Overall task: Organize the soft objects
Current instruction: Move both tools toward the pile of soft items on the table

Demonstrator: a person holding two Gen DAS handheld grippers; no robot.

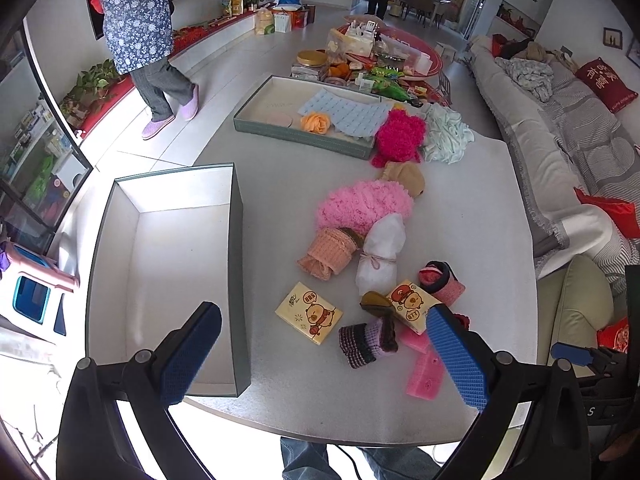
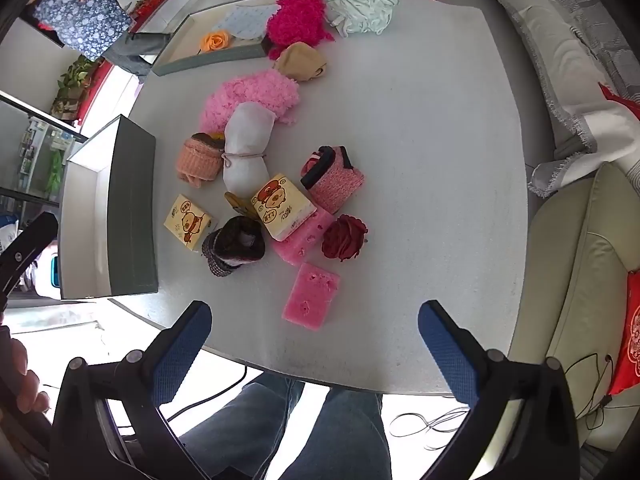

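The left gripper (image 1: 324, 354) hovers above the near edge of the desk (image 1: 460, 208), its jaws spread wide and holding nothing. One blue pad sits over the rim of the grey box (image 1: 176, 264), which stands open at the desk's left side with nothing visible inside; the other pad overlaps the pink sponge strip (image 1: 424, 372) from this view.

The right gripper (image 2: 314, 340) is likewise wide and holds nothing, positioned over the near desk edge just short of the pink sponge block (image 2: 311, 296).

Soft objects lie in a loose cluster at mid-desk:
- two yellow tissue packs (image 2: 187, 222) (cartoon print), one resting on the second pink sponge (image 2: 304, 240);
- a dark red fabric rose (image 2: 345, 238), beside that sponge;
- a striped knitted roll (image 2: 234, 246);
- a white bundle tied with twine (image 2: 246, 152), touching the peach knitted roll (image 2: 200, 158);
- a fluffy pink piece (image 2: 250, 96).

A shallow grey tray (image 1: 304, 136) at the far side contains an orange fabric rose (image 1: 316, 122) and a blue sheet (image 1: 348, 114).
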